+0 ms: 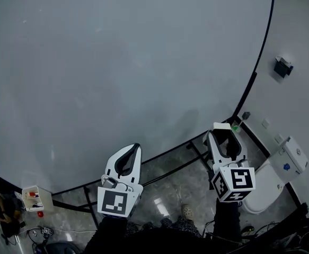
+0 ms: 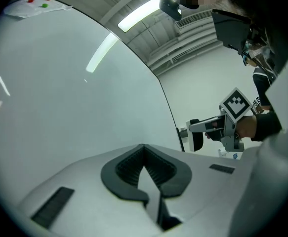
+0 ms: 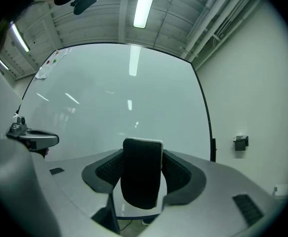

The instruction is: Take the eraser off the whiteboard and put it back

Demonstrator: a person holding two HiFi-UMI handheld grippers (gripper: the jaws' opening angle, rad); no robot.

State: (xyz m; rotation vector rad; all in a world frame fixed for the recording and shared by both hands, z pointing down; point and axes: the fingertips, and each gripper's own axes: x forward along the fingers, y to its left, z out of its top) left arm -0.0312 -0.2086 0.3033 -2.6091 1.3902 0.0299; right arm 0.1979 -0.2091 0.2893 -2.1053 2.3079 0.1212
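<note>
Right gripper (image 1: 226, 137) has its jaws clamped on the eraser (image 3: 142, 177), held just off the whiteboard (image 1: 117, 62) near its right edge. Left gripper (image 2: 144, 151) is empty, jaws closed. Looks like the put-back step. I'd bring the eraser in square and flat to the board (no tilting), press gently, and only let go once it's seated.

Black wall box (image 1: 283, 66) at right; white open box (image 1: 36, 198) on floor; ceiling strip light (image 3: 144, 4).
</note>
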